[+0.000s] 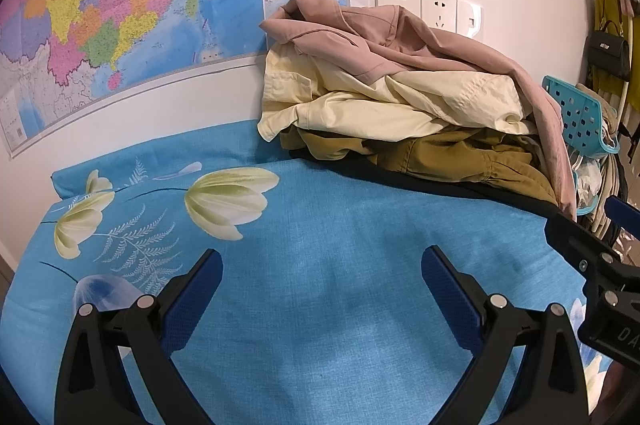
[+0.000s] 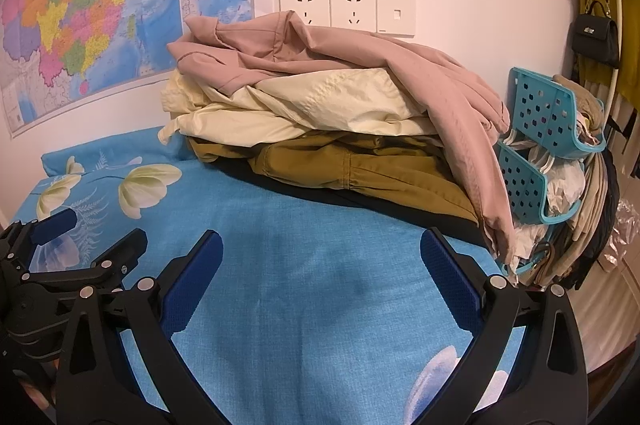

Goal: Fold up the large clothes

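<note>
A heap of large clothes lies at the back of the bed against the wall. A dusty pink garment (image 1: pixel 384 41) (image 2: pixel 320 53) is on top. Under it comes a cream one (image 1: pixel 360 101) (image 2: pixel 296 109), then an olive one (image 1: pixel 452 153) (image 2: pixel 360 161), with something black at the bottom. My left gripper (image 1: pixel 322 265) hovers open over the blue sheet, in front of the heap, holding nothing. Beside it my right gripper (image 2: pixel 320 249) is also open and empty, a little short of the pile. The right gripper's body (image 1: pixel 600 277) shows at the left view's right edge.
The bed has a blue flowered sheet (image 1: pixel 320 305) (image 2: pixel 304 305). A wall map (image 1: pixel 120 5) and power sockets (image 2: pixel 348 7) sit behind the pile. Turquoise plastic baskets (image 2: pixel 548 129) with bags stand right of the bed. A black handbag (image 2: pixel 596 37) hangs on the far right.
</note>
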Available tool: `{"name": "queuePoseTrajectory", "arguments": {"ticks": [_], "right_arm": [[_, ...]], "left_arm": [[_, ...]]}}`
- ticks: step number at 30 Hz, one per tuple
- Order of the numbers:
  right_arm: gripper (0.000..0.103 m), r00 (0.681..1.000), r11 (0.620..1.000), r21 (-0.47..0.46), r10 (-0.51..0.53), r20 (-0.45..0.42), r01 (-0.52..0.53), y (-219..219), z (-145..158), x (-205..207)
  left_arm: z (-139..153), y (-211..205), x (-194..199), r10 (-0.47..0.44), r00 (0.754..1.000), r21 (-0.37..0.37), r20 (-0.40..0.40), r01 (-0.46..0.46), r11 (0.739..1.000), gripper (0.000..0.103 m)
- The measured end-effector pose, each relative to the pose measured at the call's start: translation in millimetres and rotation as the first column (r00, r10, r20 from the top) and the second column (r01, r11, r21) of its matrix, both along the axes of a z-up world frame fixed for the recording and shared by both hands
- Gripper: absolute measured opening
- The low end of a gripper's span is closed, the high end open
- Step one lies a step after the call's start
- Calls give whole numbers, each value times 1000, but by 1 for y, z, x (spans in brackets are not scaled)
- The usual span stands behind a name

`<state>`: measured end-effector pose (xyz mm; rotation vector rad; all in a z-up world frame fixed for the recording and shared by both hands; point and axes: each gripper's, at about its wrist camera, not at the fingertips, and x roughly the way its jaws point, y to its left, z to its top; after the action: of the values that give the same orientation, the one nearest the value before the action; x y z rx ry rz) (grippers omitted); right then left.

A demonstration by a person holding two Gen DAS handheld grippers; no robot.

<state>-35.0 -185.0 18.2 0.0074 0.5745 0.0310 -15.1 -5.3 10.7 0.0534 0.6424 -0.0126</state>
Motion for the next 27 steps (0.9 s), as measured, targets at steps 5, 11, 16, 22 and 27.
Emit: {"name": "queuePoseTrajectory", "arguments": {"ticks": [5,11,16,22,27], "right_arm": [[98,1000,1000,0,2,-2,-2,0,0,0],[98,1000,1000,0,0,1,0,0,0,0],[98,1000,1000,1,0,-3,0,0,0,1],[98,1000,1000,1,4,1,-4,1,-1,2],[98,1000,1000,-3,8,2,-8,2,0,2]], "left_arm": [[-2,0,0,0,1000,2,-1,0,1000,96],[-3,0,1,-1,1000,3,-5,1,1000,96],[-3,0,1,1,1000,2,-4,-1,1000,96],[-4,0,1,2,1000,5,-3,-2,1000,96],[-4,0,1,3,1000,7,-3,-3,1000,96]]}}
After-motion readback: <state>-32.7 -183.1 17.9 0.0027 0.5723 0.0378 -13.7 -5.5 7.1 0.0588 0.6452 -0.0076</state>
